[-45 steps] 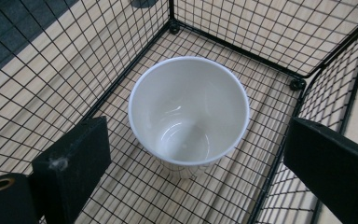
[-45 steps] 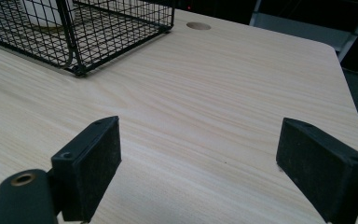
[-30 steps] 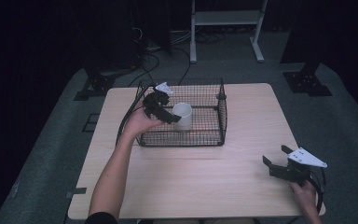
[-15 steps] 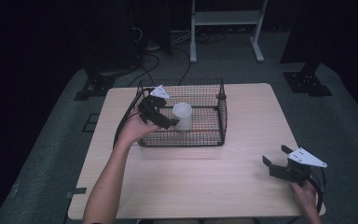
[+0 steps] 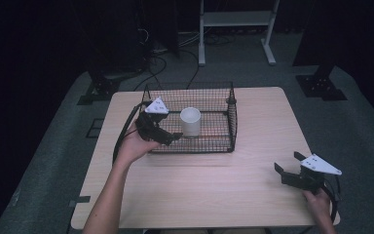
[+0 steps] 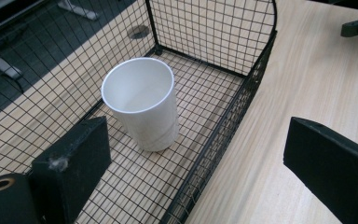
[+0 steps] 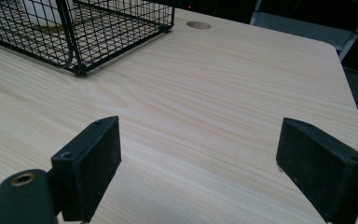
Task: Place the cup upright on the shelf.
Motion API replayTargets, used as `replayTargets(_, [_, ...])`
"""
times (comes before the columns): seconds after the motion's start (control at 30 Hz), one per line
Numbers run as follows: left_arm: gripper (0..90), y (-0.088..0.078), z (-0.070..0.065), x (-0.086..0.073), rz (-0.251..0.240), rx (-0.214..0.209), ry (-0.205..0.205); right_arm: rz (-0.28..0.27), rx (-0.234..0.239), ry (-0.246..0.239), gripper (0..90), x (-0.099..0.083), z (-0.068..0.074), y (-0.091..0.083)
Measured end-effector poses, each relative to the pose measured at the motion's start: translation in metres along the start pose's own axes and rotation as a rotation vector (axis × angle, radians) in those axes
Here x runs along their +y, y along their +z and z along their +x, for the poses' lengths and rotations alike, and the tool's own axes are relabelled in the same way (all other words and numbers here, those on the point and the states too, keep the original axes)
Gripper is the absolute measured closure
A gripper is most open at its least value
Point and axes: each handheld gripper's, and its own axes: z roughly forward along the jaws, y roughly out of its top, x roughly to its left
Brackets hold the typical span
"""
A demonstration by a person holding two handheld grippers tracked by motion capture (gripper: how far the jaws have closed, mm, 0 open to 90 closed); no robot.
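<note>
White cup (image 5: 191, 121): upright, mid basket (image 5: 224, 144). Left gripper (image 5: 171, 137): at cup's 8 o'clock over near wall, jaws wide, empty. Right gripper (image 5: 287, 167): table (image 5: 233, 185) at 4 o'clock, wide, seemingly empty.

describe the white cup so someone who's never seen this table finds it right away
On the wooden table stands a black wire basket, at the far side, left of centre. The white cup stands upright and empty inside it, the one pale, solid thing among dark mesh.

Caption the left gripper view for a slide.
Open left gripper above wire basket holding an upright white cup.
</note>
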Motion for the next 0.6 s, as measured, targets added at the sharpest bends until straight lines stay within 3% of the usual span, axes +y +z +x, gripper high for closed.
replayTargets(0.6, [6.7, -0.016, -0.024, -0.027, -0.052, 0.012, -0.013, 0.003, -0.001, -0.001, 13.1, 0.0, 0.0, 0.0])
